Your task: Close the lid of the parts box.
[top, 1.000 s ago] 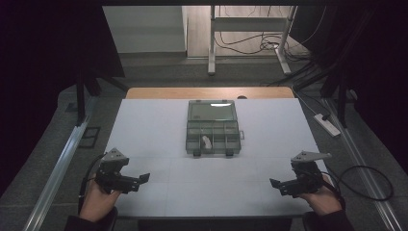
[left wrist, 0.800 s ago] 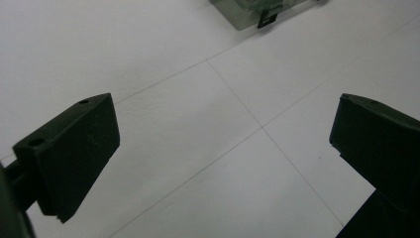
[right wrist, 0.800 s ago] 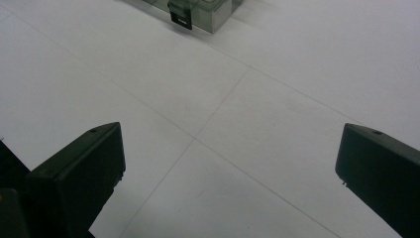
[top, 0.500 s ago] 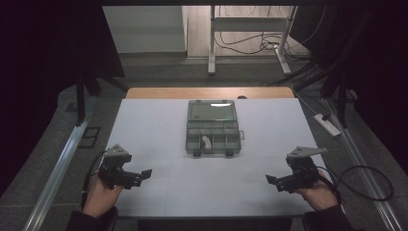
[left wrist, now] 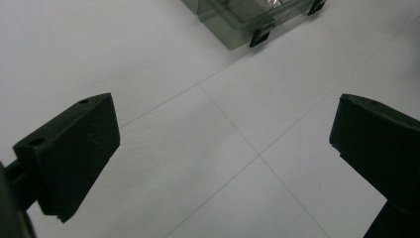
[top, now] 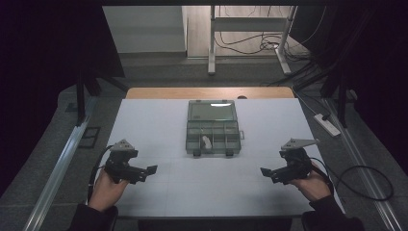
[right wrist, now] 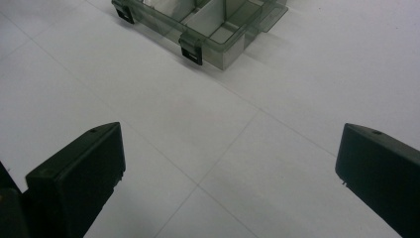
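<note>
Waiting at start: both grippers low over near part of white table (top: 154, 120), nothing held. Left gripper (top: 153, 169) jaws spread wide, empty; right gripper (top: 263, 171) same. Clear plastic box (top: 213, 126) sits mid-table, lid up, well apart from both, between them and farther back. Small white piece (top: 206, 141) lies in one front compartment. Step in hand: approach, likely. Next move calls for reaching forward and inward toward box front latches (right wrist: 191, 53).
</note>
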`<state>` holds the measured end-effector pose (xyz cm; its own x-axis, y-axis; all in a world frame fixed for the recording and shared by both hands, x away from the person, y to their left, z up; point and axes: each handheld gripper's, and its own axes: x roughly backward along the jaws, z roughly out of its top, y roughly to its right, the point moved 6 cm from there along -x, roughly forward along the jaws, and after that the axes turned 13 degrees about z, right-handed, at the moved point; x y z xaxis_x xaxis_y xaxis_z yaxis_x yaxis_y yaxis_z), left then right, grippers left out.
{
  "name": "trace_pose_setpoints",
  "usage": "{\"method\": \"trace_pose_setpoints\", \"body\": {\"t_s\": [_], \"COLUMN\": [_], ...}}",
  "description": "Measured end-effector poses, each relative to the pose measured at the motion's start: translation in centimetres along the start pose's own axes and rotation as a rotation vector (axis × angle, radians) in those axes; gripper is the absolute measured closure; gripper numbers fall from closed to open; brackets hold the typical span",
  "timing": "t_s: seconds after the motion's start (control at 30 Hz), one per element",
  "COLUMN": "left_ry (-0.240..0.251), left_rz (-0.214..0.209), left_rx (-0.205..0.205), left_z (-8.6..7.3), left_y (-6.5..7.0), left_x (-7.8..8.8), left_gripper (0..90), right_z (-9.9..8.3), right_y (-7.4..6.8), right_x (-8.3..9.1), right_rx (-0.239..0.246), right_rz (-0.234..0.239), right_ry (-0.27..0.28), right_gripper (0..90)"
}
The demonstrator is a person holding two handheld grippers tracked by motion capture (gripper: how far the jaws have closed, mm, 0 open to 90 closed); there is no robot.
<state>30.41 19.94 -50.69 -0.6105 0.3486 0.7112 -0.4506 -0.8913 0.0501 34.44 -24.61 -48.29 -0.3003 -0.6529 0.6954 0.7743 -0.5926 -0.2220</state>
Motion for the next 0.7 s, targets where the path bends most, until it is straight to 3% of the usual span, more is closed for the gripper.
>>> {"method": "trace_pose_setpoints", "body": {"t_s": [0.7], "left_ry": [0.019], "left_rz": [-0.019], "left_rx": [-0.039], "left_z": [2.6], "left_y": [-0.4], "left_x": [-2.9], "left_gripper": [0.0], "right_z": [3.1], "right_y": [1.6], "right_x": [-2.5], "right_rx": [-0.009], "right_rz": [0.035], "right_ry": [0.015], "right_gripper": [0.0]}}
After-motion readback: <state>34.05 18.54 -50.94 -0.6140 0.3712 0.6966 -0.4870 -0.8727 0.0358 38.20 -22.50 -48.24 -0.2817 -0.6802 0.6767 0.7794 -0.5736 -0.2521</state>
